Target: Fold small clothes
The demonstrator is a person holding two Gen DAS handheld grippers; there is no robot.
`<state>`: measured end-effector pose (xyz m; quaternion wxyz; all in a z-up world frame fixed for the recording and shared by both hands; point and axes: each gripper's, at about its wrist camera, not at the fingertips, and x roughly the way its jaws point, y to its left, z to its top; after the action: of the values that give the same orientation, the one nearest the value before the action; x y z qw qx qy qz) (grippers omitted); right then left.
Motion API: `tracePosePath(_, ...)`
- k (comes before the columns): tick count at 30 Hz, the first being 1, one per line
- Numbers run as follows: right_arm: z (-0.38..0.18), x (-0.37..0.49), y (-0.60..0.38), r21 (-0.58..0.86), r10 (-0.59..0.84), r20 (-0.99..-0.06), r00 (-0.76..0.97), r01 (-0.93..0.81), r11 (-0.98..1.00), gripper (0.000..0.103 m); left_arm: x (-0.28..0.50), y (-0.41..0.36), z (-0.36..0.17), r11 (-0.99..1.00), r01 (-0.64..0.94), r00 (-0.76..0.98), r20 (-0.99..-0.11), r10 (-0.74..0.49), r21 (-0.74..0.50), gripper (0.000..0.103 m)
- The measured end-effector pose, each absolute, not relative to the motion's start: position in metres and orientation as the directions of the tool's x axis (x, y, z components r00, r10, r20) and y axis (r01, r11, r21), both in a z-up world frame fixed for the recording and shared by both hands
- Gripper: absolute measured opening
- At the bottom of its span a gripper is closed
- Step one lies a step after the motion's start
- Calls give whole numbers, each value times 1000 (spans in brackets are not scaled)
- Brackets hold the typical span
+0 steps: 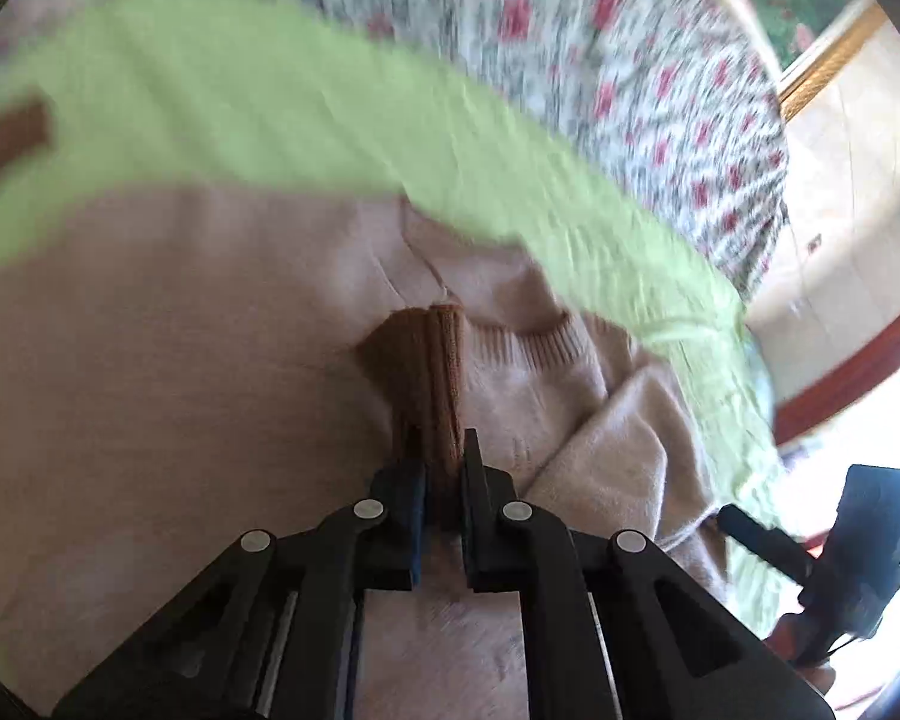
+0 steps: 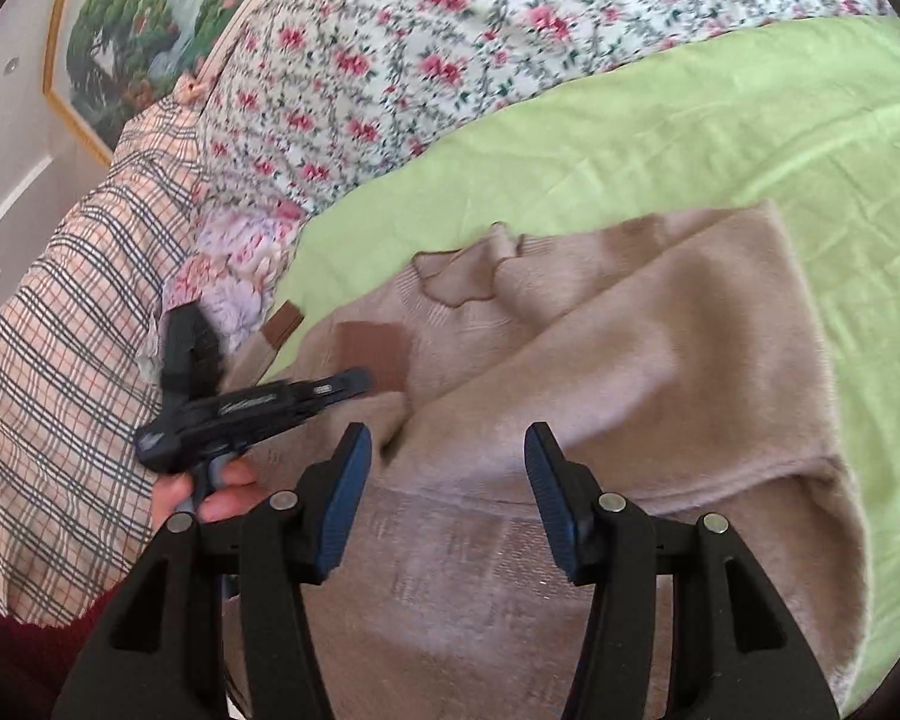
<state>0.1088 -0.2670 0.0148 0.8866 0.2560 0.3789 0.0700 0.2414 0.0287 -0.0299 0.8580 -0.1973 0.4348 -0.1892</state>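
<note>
A beige sweater (image 2: 600,348) lies rumpled on a green sheet (image 2: 720,144) over the bed. The left gripper (image 1: 437,450) has its fingers clamped on the sweater's brown ribbed cuff (image 1: 423,372). The right gripper (image 2: 447,474) hangs above the sweater, fingers apart. A floral quilt (image 2: 438,48) lies beyond.
</note>
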Motion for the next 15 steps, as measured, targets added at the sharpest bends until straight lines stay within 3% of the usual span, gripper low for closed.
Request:
tracePosePath(3,15,104,-275,505,298,-636,712,92,858,55,197,63,-16,856,136,662,-597,-453,-498,10)
tracePosePath(10,11,102,-280,513,290,-639,712,113,851,55,170,90,-68,786,77,500,-658,-562,-613,41)
tracePosePath(14,13,99,-285,507,280,-639,716,118,854,55,187,85,-70,748,72,496,-627,-601,-660,57)
tracePosePath(15,13,98,-288,507,275,-637,720,123,853,55,191,85,-71,738,68,496,-619,-608,-671,57)
